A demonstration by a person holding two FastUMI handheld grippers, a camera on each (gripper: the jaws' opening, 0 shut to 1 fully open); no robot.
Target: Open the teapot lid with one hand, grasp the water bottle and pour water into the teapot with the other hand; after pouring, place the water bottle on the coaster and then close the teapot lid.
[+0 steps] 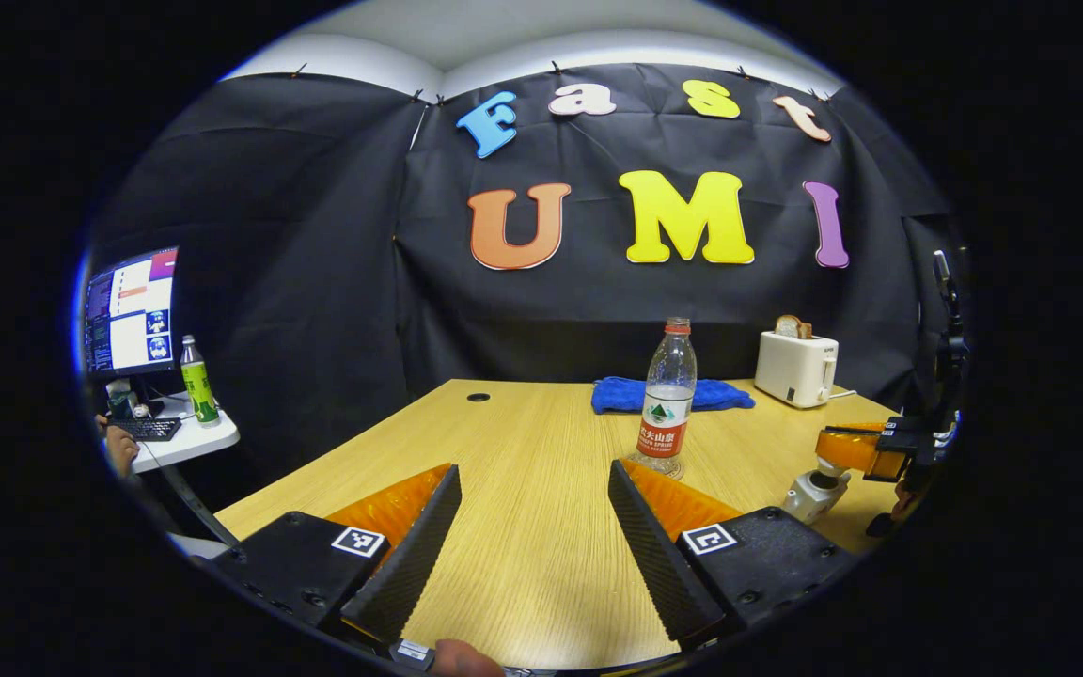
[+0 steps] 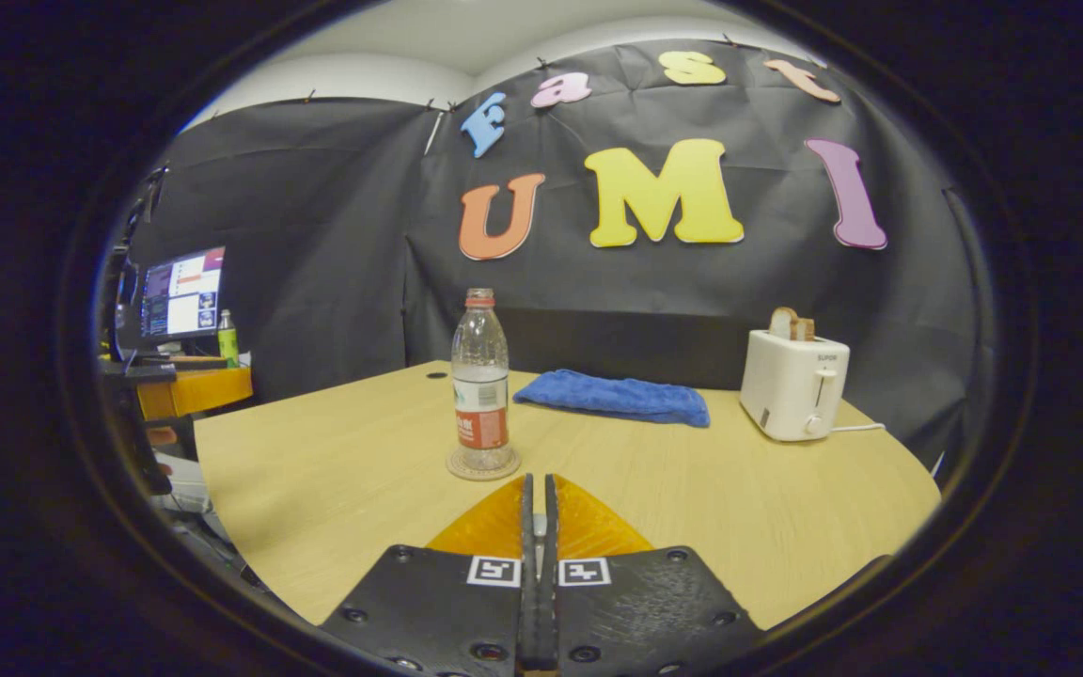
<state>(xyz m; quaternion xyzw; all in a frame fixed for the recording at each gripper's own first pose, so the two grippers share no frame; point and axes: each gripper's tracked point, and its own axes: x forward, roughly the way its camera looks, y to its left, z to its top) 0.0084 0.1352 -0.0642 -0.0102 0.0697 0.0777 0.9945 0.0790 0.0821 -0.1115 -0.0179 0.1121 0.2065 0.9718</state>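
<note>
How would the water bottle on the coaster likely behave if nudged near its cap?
The water bottle is tall and narrow, so it would probably tip. Its clear plastic looks thin, likely denting under squeeze. It seems light, partly filled, sitting on the coaster.

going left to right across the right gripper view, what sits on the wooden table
Clear plastic water bottle with a red label, standing on a round coaster → folded blue cloth → white toaster with bread in its slot.
</note>
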